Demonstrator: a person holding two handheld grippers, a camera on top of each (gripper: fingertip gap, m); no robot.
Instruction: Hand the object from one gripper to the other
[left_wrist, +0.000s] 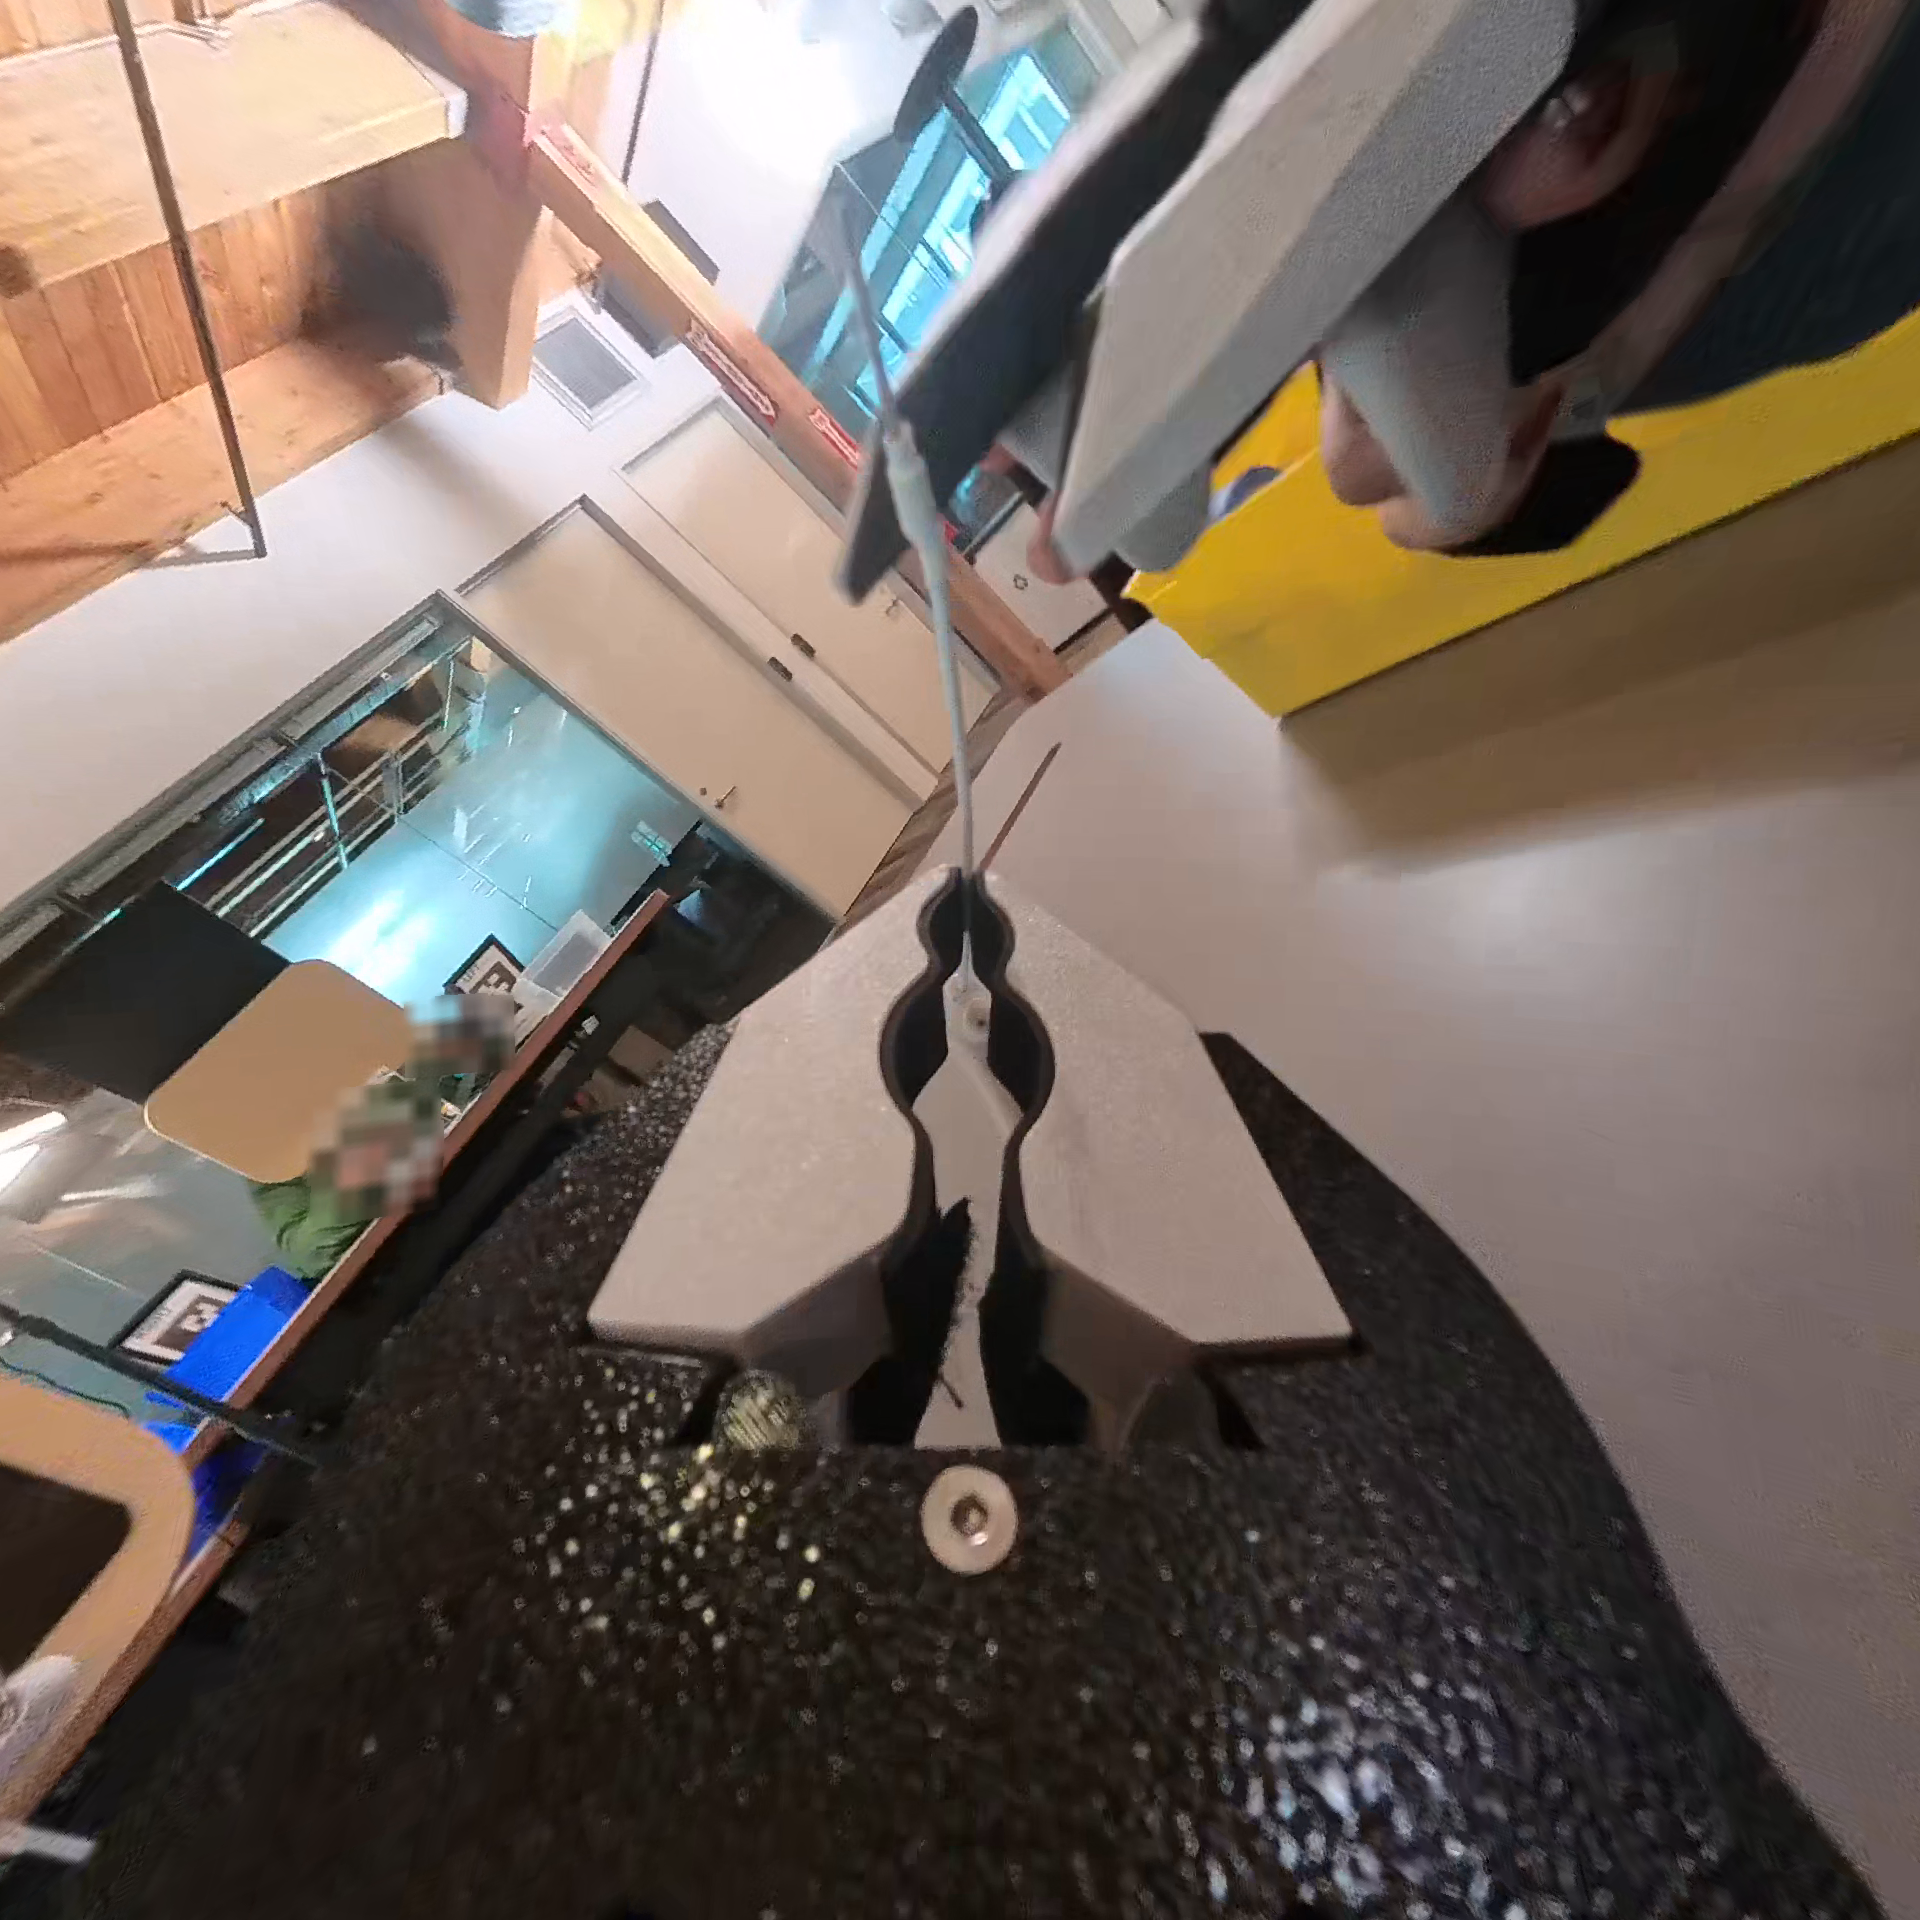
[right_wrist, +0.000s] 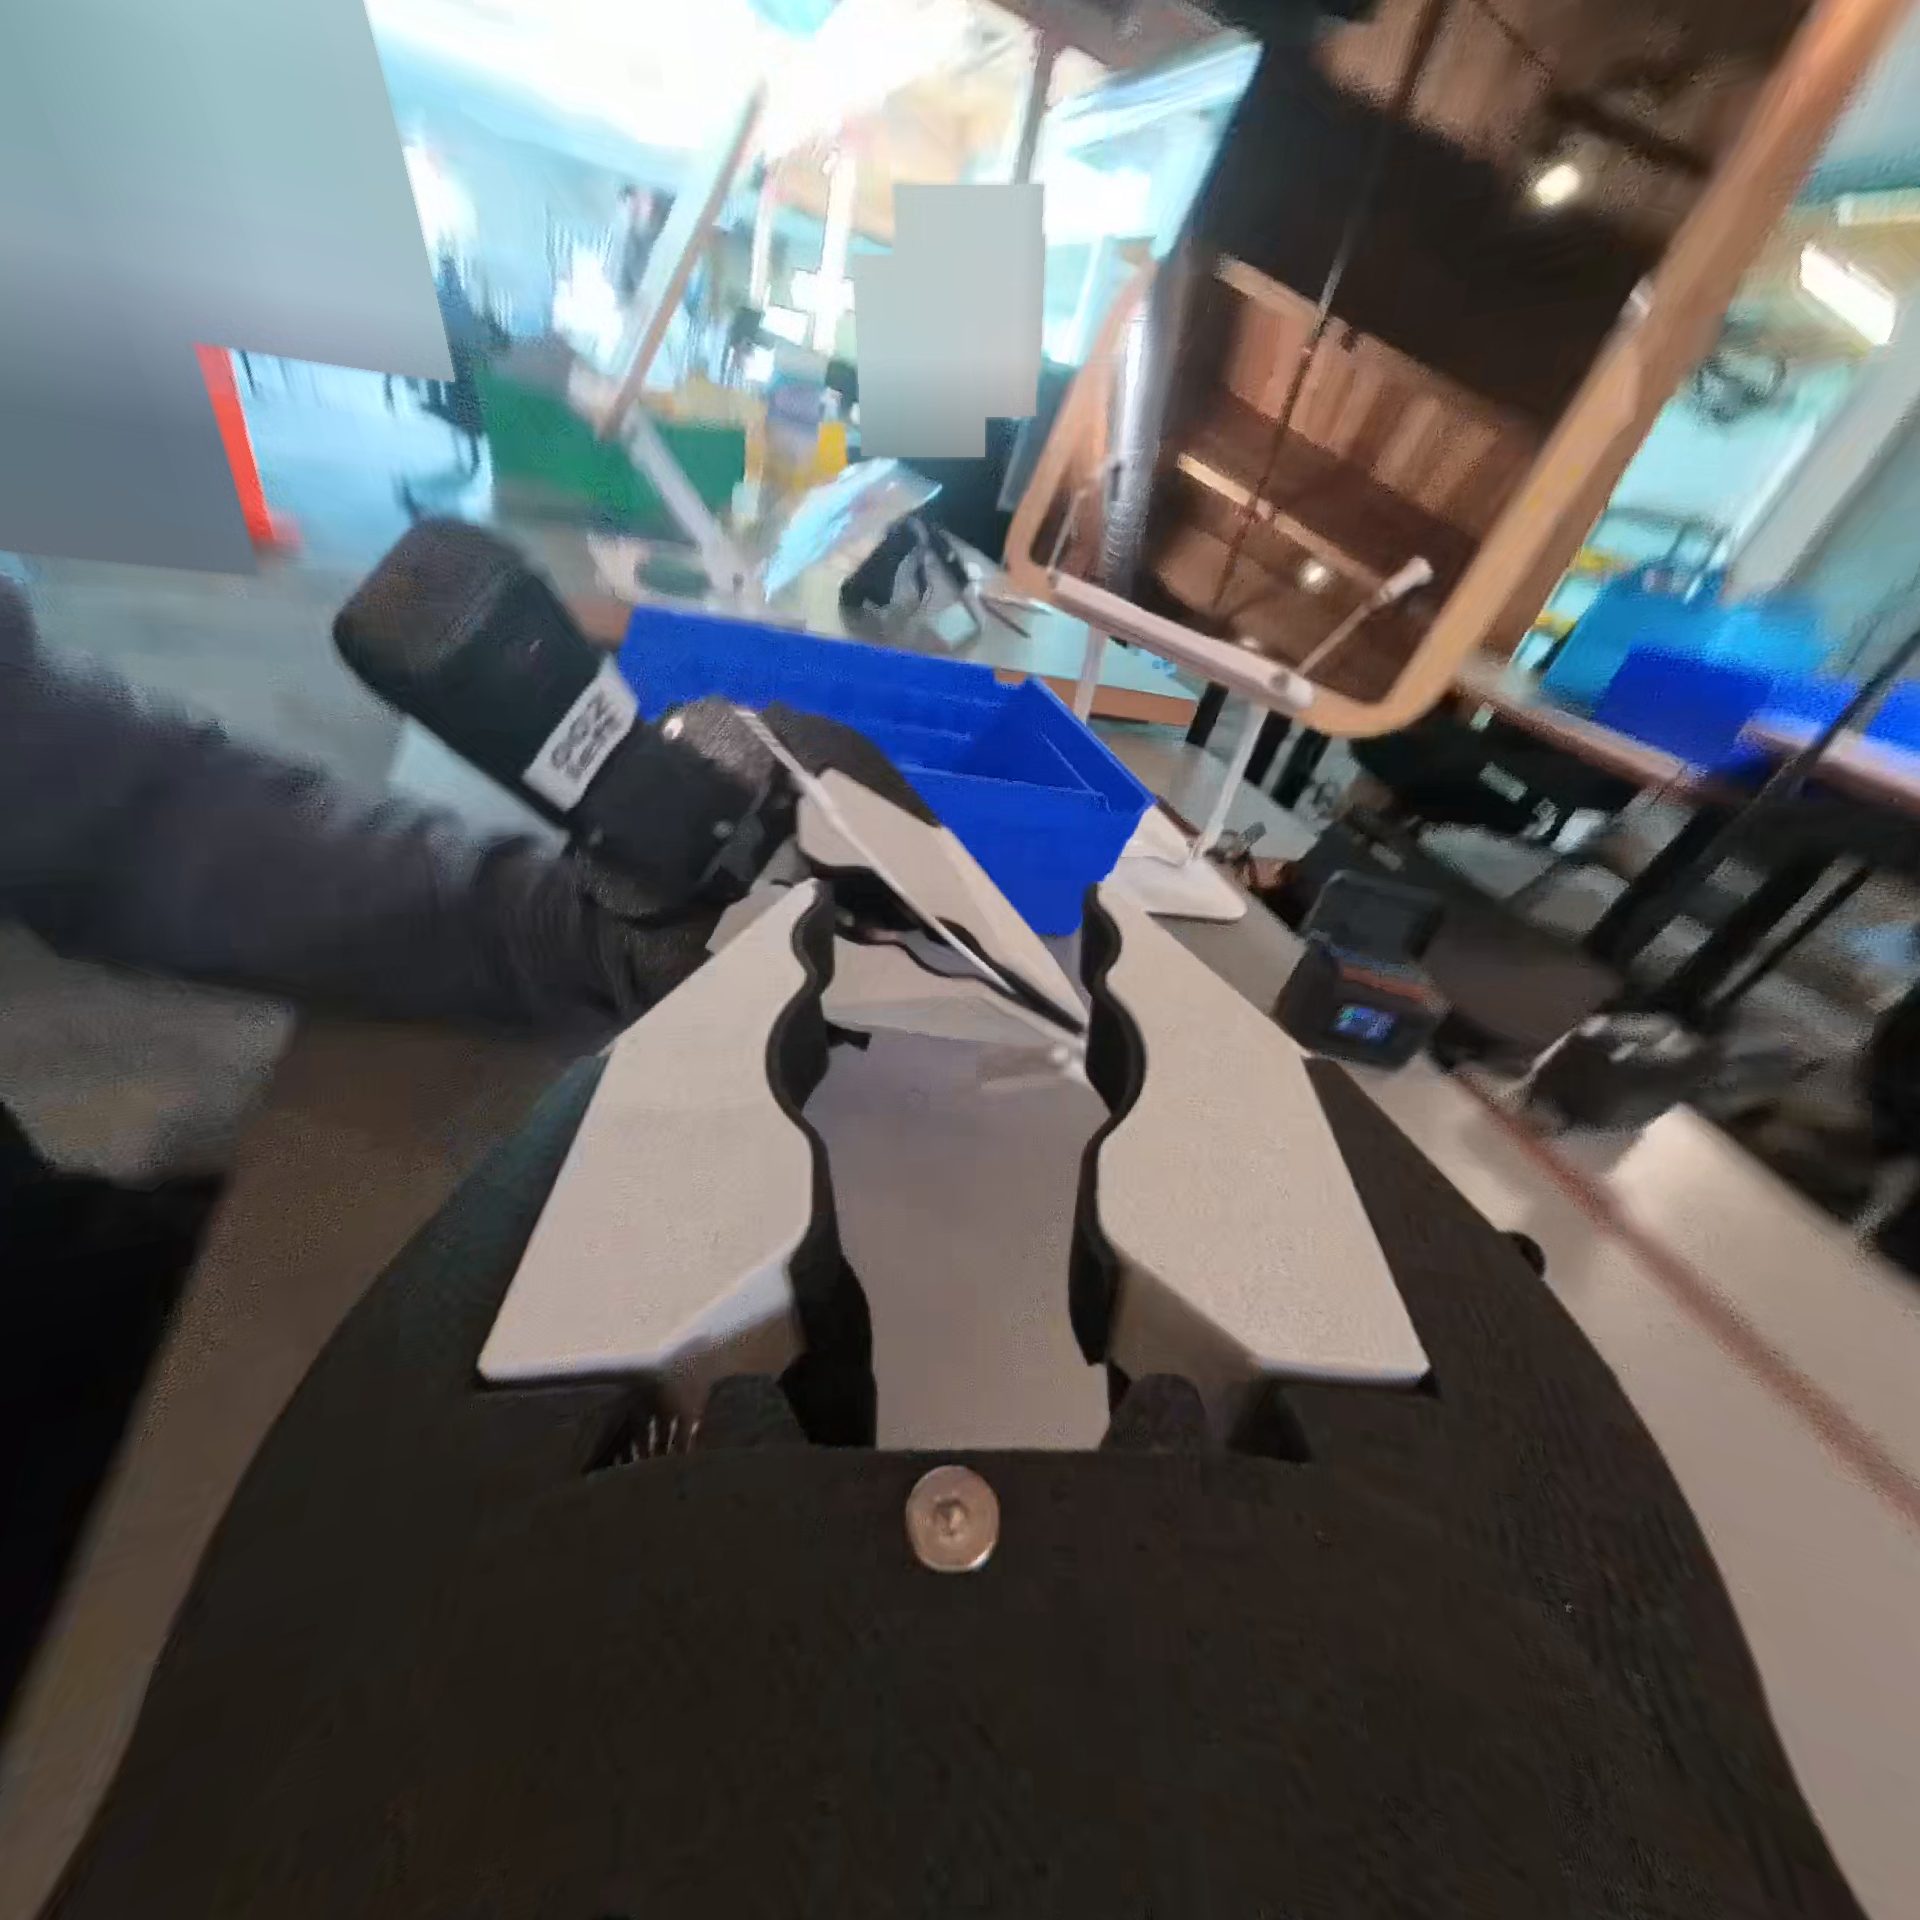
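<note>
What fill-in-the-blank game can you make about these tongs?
1. The left tongs are ___ on the thin white stick.
2. The right tongs are ___, with the stick's tip between them.
3. In the right wrist view, the bin behind the left tongs is coloured ___.

Missing words: shut; open; blue.

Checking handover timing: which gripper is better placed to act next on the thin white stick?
Right. The right gripper is open with the stick's free end between its fingers, so it can probably just close. The left gripper is shut on the stick.
</note>
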